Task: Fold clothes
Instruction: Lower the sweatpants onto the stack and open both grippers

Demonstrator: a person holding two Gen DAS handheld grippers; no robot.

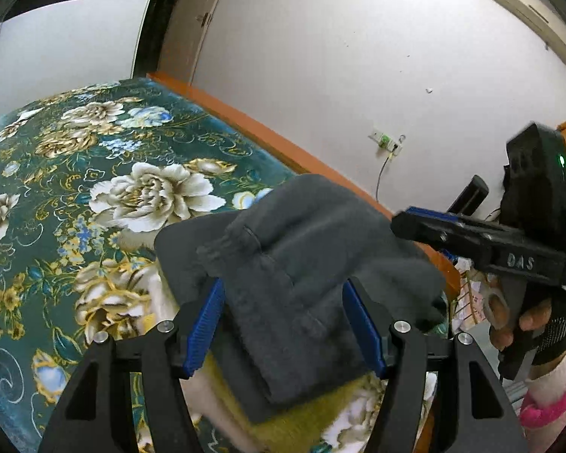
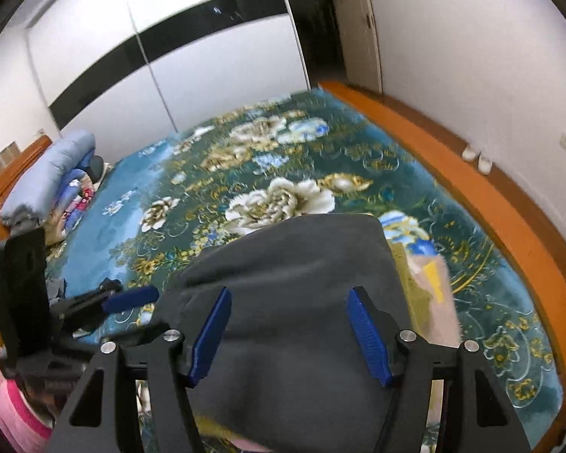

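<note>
A dark grey fleece garment (image 1: 298,264) lies folded in a thick bundle on the floral bedspread (image 1: 94,173). My left gripper (image 1: 283,324) is open, its blue pads either side of the bundle, just above it. My right gripper (image 2: 290,334) is open too, over the smooth grey cloth (image 2: 290,264), not gripping it. In the left wrist view the right gripper (image 1: 426,219) shows from the side at the right, held by a gloved hand. The left gripper (image 2: 132,298) shows at the left of the right wrist view.
The bed's orange wooden edge (image 2: 490,196) runs along the white wall. Folded bedding and a pillow (image 2: 49,181) lie at the far left. A wall socket with a cable (image 1: 386,143) and a wardrobe (image 2: 169,75) stand beyond the bed.
</note>
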